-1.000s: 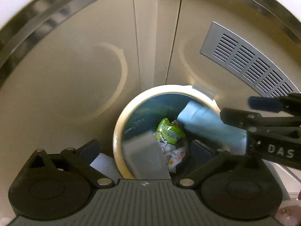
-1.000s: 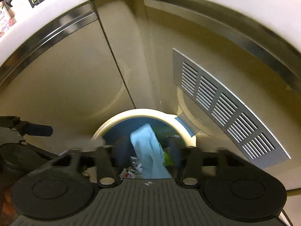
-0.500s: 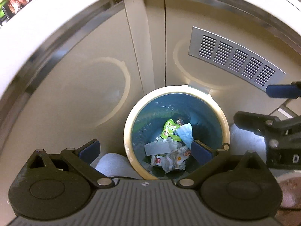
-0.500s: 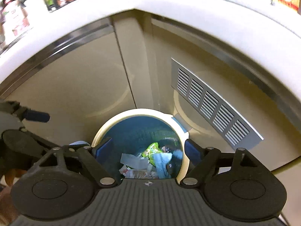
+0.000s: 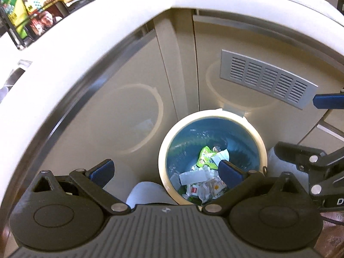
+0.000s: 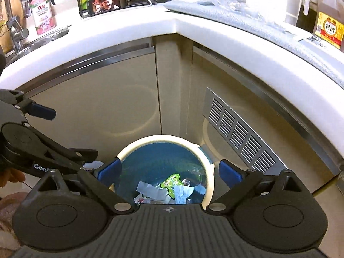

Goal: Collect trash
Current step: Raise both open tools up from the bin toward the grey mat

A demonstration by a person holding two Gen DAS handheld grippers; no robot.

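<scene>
Two grippers hang above one round trash bin [image 6: 209, 185], both with jaws spread wide and nothing between the pads.

Your right gripper [image 6: 169, 172] has just been opening its jaws, and no item sits between them; your left gripper [image 5: 166, 171] also stands wide and empty. You see the countertop [image 6: 215, 32] best in the right wrist view: one pink soap bottle [image 6: 42, 10], one faucet [image 6: 15, 32], one phone [image 6: 106, 3] propped in a rack and one yellow-labelled bottle [image 6: 327, 29]. The left wrist view gives you only a corner of the rack but looks deeper into the bin, where the trash [image 5: 204, 178] lies: one green wrapper [image 5: 205, 158] among white and printed scraps on the blue liner. One vent grille [image 6: 238, 131] sits on the cabinet door beside the bin. The bin stands tight in the cabinet corner, with open room only on your side.
</scene>
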